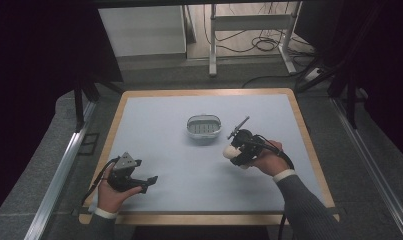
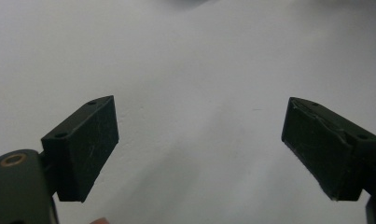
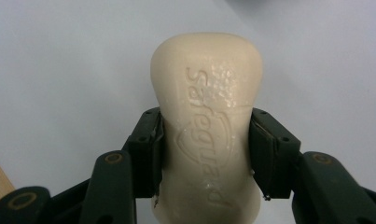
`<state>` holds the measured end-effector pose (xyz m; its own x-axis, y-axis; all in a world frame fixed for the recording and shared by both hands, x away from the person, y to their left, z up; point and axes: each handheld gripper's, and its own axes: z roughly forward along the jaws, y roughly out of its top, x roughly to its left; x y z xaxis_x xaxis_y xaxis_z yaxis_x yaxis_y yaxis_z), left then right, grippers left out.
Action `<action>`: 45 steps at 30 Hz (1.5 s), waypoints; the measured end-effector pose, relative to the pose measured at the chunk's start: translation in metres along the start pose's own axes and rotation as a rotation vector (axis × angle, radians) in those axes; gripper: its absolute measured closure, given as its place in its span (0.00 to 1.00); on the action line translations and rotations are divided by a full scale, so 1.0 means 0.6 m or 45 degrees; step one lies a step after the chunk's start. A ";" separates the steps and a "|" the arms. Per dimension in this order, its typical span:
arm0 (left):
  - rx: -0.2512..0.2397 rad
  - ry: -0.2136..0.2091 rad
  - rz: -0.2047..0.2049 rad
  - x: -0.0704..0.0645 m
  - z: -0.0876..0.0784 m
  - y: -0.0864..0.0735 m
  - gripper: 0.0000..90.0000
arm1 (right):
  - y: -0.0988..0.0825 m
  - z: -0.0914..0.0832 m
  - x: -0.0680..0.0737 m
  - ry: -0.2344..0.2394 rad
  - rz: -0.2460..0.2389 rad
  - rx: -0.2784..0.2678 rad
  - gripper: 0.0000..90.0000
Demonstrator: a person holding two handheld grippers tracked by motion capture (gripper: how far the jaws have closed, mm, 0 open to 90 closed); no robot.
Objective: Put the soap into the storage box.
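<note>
The cream bar of soap (image 3: 206, 126) sits clamped between the two black jaws of the right tool (image 3: 206, 154), one pad pressing on each long side at about the bar's waist. In the right gripper view the bar stands lengthwise, its rounded end at twelve o'clock, with raised lettering running down its face and small wet beads near the top. In the high view the soap (image 1: 231, 150) shows as a pale lump at the nine o'clock end of the right tool (image 1: 239, 149), held off the pale blue bench (image 1: 189, 170). A hand (image 1: 271, 161) in a grey sleeve grips that tool from four o'clock.

At about eleven o'clock from the soap, near but apart, a small oval metal dish (image 1: 204, 127) with a slotted floor rests on the bench.

Well apart, at eight o'clock from the soap, the left tool (image 1: 146, 182) lies low by the bench's near edge. In the left gripper view the left tool (image 2: 199, 144) has its jaws spread wide with bare bench between them.
</note>
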<state>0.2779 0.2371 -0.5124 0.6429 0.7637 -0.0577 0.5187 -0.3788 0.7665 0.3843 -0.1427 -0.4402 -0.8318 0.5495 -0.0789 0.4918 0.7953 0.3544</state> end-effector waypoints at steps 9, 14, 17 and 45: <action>0.005 -0.002 -0.001 -0.001 0.002 0.000 0.13 | 0.017 0.006 -0.011 0.009 -0.031 -0.009 0.55; 0.006 -0.002 0.001 -0.001 0.003 0.000 0.13 | 0.027 0.006 -0.018 0.028 -0.027 -0.027 0.55; 0.006 -0.002 0.001 -0.001 0.003 0.000 0.13 | 0.034 0.008 -0.023 0.018 -0.031 -0.018 0.55; 0.005 -0.003 0.007 0.000 0.003 0.000 0.13 | 0.105 0.016 -0.067 0.015 -0.085 -0.094 0.55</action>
<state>0.2787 0.2360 -0.5137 0.6470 0.7605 -0.0547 0.5175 -0.3853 0.7640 0.4510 -0.1121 -0.4235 -0.8652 0.4927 -0.0936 0.4155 0.8087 0.4165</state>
